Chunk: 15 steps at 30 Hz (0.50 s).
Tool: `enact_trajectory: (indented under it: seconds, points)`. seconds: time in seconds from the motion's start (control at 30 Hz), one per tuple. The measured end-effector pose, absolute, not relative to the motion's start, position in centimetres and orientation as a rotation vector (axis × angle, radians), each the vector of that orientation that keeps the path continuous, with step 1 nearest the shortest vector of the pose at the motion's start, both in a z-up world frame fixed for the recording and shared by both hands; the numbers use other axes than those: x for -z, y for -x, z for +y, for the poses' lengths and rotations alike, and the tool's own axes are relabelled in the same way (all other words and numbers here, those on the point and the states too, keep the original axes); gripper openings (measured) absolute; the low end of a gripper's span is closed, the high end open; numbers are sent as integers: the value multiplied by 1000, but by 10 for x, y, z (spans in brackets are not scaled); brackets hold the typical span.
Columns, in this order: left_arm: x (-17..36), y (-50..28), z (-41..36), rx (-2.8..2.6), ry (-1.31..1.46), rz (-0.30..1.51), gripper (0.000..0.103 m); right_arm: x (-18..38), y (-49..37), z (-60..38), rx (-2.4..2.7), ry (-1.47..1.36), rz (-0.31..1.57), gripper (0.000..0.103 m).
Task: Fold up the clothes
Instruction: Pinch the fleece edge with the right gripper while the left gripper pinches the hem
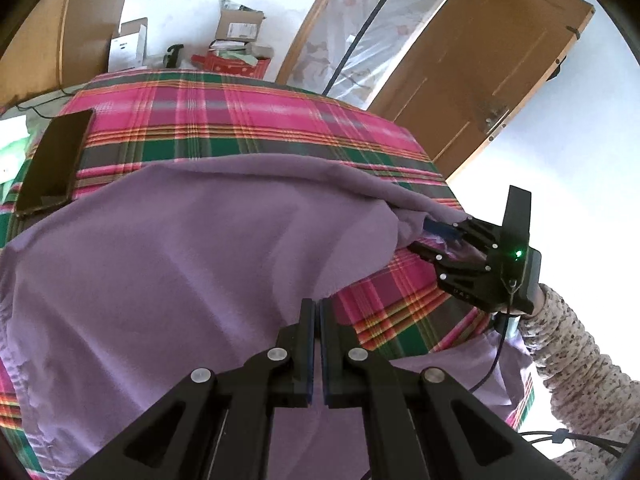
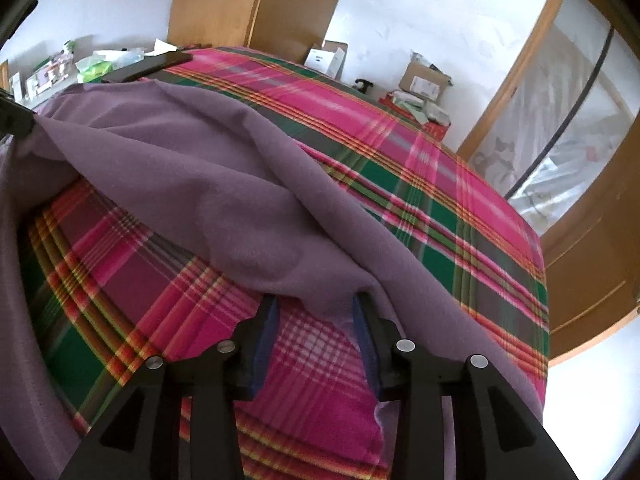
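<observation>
Folding step in progress: purple cloth [image 1: 168, 248] lies spread on the plaid bedsheet [image 1: 248, 120], and its near edge is lifted and being carried toward the far side of the sheet. Left gripper [image 1: 317, 308] has its jaws clenched tight, pads together; the cloth runs right up to the tips, but whether a hem is actually pinched there I cannot tell. In its own view the right gripper [image 2: 316, 312] has its jaws parted, with the cloth edge draped across the tips and hanging between the pads rather than squeezed, so it looks released or letting go. No firm grip on that side. From the left view the right gripper sits at the cloth's right corner, above the sheet, with a patterned sleeve [image 1: 580, 360] behind it. To do this step well, in my judgement: lay the carried edge down parallel to the cloth's far edge, keep both corners level so the crease comes out straight, and clear the right-hand pads without dragging the fabric back. The raised right part bunches into a ridge, so smooth it flat before the next fold. The risk is that the corner snags on the open pads. The cloth is plain purple, soft and matte, with loose wrinkles and one big fold ridge running diagonally; it covers most of the near half of the sheet. A dark phone [image 1: 56, 160] lies on the sheet just beside the cloth's far left corner, so keep the fold off it.
</observation>
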State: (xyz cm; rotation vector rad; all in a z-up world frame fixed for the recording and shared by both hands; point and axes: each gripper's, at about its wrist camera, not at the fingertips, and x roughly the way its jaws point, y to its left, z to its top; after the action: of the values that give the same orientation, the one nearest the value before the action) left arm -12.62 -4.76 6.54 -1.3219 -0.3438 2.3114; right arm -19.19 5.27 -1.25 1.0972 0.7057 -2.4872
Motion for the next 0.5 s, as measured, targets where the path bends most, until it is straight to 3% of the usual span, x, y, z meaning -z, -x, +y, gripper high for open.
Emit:
enact_trajectory:
  seconds: [0.07,0.17,0.5]
  points:
    - [-63,127,-47,-2309,1333,-344,2,13,193,53,2490,-1103,705,10]
    - [-60,127,-45,-2303,1346,-334,2,7,189,57,2511,-1095,698,4]
    - [-56,124,-36,-2296,1378,-266,2,-37,160,75,2579,-998,656,0]
